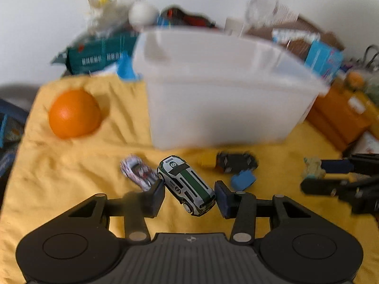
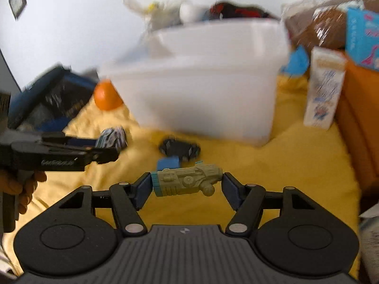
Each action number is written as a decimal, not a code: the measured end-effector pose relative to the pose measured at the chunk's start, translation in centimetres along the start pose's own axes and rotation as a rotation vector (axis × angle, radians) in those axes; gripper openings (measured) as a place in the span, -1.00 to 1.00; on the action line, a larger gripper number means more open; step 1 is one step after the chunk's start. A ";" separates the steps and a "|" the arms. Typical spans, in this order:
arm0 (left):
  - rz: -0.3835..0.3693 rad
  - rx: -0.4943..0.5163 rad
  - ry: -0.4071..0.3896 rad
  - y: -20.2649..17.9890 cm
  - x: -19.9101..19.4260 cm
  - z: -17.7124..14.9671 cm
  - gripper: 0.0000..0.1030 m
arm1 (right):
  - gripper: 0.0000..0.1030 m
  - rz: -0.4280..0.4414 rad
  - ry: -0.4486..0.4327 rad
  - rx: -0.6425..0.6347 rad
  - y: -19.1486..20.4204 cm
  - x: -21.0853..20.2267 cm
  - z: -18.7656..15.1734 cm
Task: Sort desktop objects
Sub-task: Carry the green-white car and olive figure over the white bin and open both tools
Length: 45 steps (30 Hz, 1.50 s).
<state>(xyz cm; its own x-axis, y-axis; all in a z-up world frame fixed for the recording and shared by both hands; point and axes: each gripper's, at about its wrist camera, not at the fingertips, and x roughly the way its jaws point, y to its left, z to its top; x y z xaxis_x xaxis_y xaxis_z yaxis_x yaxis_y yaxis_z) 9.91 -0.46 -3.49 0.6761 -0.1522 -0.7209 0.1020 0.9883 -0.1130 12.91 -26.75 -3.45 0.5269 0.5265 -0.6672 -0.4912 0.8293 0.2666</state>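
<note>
Two claws work low over the yellow cloth (image 1: 71, 177). Left claw (image 1: 189, 196) grips the green-and-white toy car (image 1: 187, 184) between its pads; right claw (image 2: 187, 185) clamps a green toy blaster (image 2: 187, 181) end to end. Beyond lie a blue block (image 2: 167, 163) and a black toy (image 2: 180, 148), then the white bin (image 1: 225, 99) and an orange (image 1: 74, 113).

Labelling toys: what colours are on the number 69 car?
White with a green stripe, clearest in the left wrist view: car.
</note>
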 end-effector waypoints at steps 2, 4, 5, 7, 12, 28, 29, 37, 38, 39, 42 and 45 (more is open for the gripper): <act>-0.017 0.010 -0.031 0.2 -1.7 1.4 -0.04 | 0.30 0.013 -0.049 0.005 0.0 -1.8 1.7; -0.029 0.022 -0.062 0.3 -3.0 3.2 -0.04 | 0.30 0.011 -0.092 0.012 -0.1 -3.2 4.0; -0.037 0.020 -0.078 0.4 -3.5 4.2 -0.04 | 0.31 0.014 -0.111 0.018 -0.2 -3.7 5.1; -0.055 0.022 -0.102 0.2 -4.2 6.4 -0.04 | 0.31 0.011 -0.145 0.023 -0.2 -4.4 7.4; -0.078 0.026 -0.146 -0.5 -4.5 11.6 -0.04 | 0.31 -0.005 -0.174 0.053 -0.5 -4.0 12.6; -0.036 -0.005 -0.035 -0.2 1.5 17.8 -0.04 | 0.31 -0.079 -0.016 0.101 -3.4 2.0 17.4; -0.034 -0.002 -0.030 -0.3 1.7 17.8 -0.04 | 0.31 -0.084 -0.010 0.098 -3.4 2.3 17.4; 0.005 0.035 -0.033 -0.1 1.8 16.4 0.05 | 0.49 -0.118 -0.013 0.072 -3.5 2.7 16.4; 0.012 0.039 -0.039 0.1 1.4 16.0 0.08 | 0.50 -0.120 -0.026 0.067 -3.5 2.2 16.0; 0.016 0.048 -0.052 0.2 1.0 15.3 0.11 | 0.51 -0.118 -0.042 0.062 -3.3 1.8 15.6; 0.038 0.064 -0.069 0.5 -0.5 13.3 0.11 | 0.52 -0.105 -0.100 0.019 -2.2 -0.4 13.9; 0.023 0.023 -0.102 1.0 -2.7 9.6 0.33 | 0.54 -0.051 -0.131 -0.020 -0.3 -2.2 10.9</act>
<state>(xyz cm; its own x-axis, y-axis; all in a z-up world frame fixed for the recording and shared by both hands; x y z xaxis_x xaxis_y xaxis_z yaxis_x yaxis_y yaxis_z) 15.16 0.96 4.89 0.7493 -0.1296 -0.6494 0.1017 0.9915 -0.0806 19.38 -26.12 5.53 0.6372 0.5046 -0.5825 -0.4744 0.8525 0.2195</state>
